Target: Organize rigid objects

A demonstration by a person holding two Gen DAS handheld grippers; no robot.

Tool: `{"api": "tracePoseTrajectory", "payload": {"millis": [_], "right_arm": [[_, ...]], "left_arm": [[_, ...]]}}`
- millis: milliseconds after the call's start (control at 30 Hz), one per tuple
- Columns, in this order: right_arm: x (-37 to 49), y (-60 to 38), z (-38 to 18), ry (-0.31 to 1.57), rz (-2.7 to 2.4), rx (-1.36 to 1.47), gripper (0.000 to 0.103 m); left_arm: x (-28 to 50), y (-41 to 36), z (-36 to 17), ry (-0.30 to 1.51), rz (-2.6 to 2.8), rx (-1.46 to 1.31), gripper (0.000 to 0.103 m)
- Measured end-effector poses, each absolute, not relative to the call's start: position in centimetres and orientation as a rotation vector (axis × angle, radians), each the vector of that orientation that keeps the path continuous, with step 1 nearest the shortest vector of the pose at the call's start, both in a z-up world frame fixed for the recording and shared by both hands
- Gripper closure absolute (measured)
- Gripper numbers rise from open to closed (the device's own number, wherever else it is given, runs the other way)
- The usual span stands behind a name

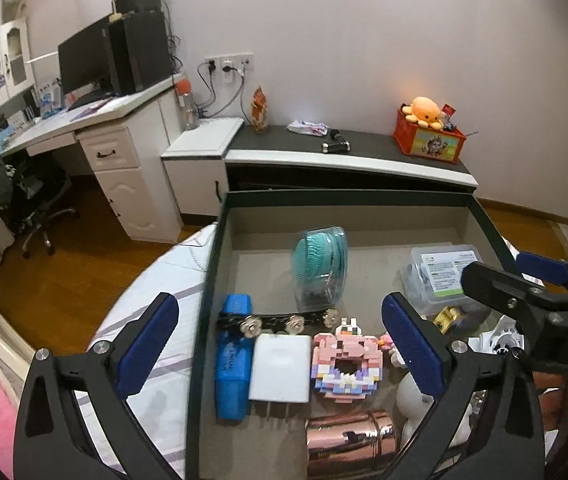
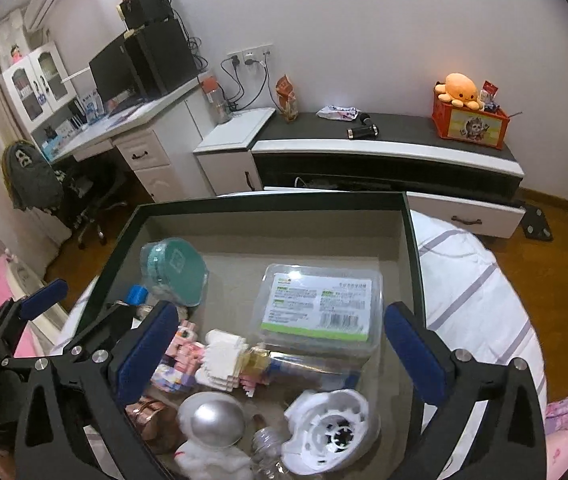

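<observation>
A dark-rimmed box (image 1: 343,196) lies on a striped bed and holds several rigid things. On its left side are a blue case (image 1: 234,360), a white charger (image 1: 282,368), a pink block model (image 1: 347,364) and a teal item in a clear case (image 1: 319,268). My left gripper (image 1: 280,304) hangs open above these, touching nothing. On the right, my right gripper (image 2: 282,312) stands open above a labelled clear box (image 2: 319,304), a white round part (image 2: 331,428) and a silver-visored astronaut figure (image 2: 214,424). Nothing sits between either pair of fingers.
A rose-gold cylinder (image 1: 349,440) lies at the box's near edge. Beyond the bed a low dark-topped cabinet (image 1: 363,148) carries an orange crate (image 1: 427,138) with a plush octopus. A white desk (image 1: 104,120) and an office chair (image 1: 32,196) stand at the left.
</observation>
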State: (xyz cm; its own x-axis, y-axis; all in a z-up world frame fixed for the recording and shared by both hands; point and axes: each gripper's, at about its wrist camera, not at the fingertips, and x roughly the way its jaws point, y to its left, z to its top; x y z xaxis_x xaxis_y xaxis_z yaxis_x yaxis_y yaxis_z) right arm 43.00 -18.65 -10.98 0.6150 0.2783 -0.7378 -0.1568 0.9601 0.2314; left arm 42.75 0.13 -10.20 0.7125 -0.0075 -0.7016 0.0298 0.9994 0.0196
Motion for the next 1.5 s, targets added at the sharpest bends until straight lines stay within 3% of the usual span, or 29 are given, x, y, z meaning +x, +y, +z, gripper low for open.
{"api": "tracePoseTrajectory", "payload": {"millis": [400,733,1167,1500], "right_arm": [[36.2,-17.8,-6.8,0.810,0.235,0.149,0.000],[22.9,-17.1,-0.9,0.623,0.220,0.101,0.000],[7.2,-17.6,0.2,0.482,0.106,0.052,0.000],[1.2,-17.3,-0.1,0.423,0.067,0.045,0.000]], "left_arm": [[34.6,2.3,-7.0,0.729,0.007,-0.027,0.000],[21.8,3.8,-2.3,0.569,0.023,-0.075,0.000],[6.8,2.4,0.4,0.407,0.060,-0.049,0.000],[1.8,1.4,0.7,0.419,0.050,-0.016,0.000]]}}
